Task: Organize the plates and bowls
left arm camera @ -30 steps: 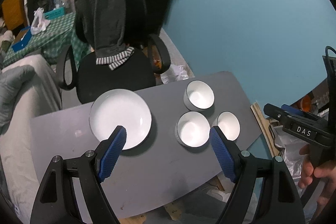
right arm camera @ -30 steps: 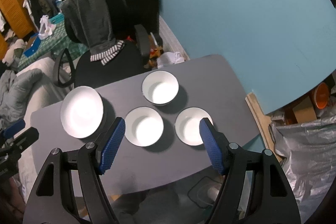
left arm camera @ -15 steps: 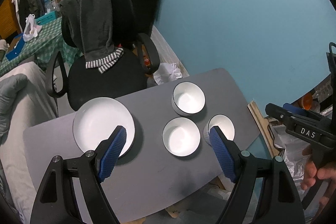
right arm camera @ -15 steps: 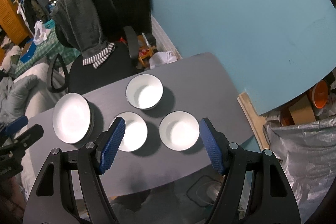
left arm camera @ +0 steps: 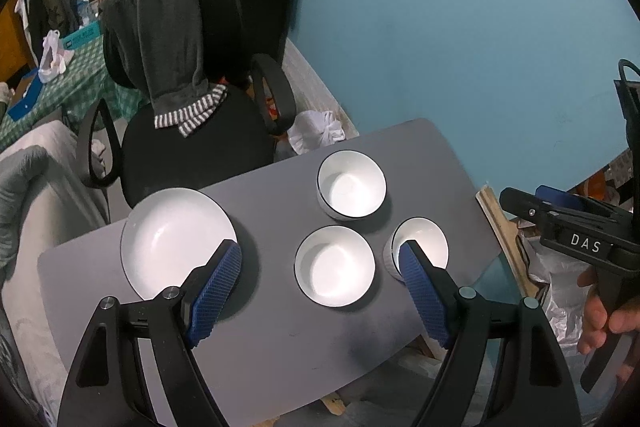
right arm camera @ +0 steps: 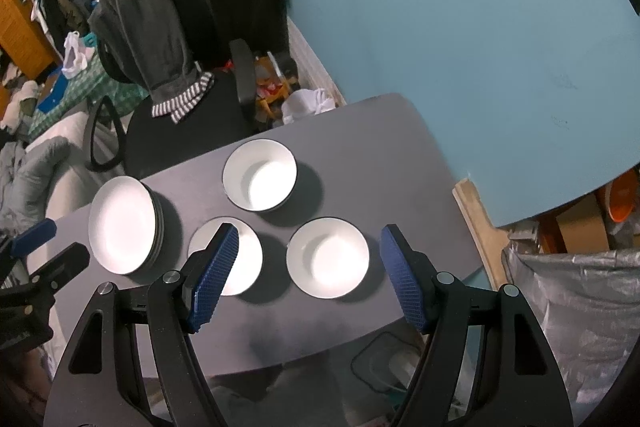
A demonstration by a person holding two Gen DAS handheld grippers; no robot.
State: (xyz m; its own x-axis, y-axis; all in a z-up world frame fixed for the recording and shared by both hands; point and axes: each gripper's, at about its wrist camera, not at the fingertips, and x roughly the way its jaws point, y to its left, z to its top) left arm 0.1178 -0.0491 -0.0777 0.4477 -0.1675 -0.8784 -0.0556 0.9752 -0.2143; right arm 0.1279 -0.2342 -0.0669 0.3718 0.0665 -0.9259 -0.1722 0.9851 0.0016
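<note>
Three white bowls with dark rims sit in a loose triangle on the grey desk [right arm camera: 400, 155]: the far bowl [right arm camera: 260, 175] toward the edge by the office chair [right arm camera: 188, 131], the middle bowl [right arm camera: 226, 261] nearer the front edge, and the right bowl [right arm camera: 327, 257] beside it toward the desk's right end. None of them touch. Toward the left end, close to the far edge, stands a stack of plates [right arm camera: 122, 225]; the right wrist view shows several rims under the top one.

Both tools hover above the front edge, tilted steeply down, and hold nothing. The right claw [right arm camera: 308, 277] is spread wide with the right bowl framed between its blue pads, which stand clear of it. The left claw [left arm camera: 320, 291] is likewise spread, over the middle bowl, one pad in line with the plate stack's rim and the other in line with the right bowl.

As I read it, this is the approach before a first pick, with nothing nested so far. The likely next move is to lower one claw onto a bowl's rim, one pad inside and one outside, pinch it, and lift it into another bowl. The walls look glossy and thin, so the grip should be square on the rim to avoid slipping or tipping.
</note>
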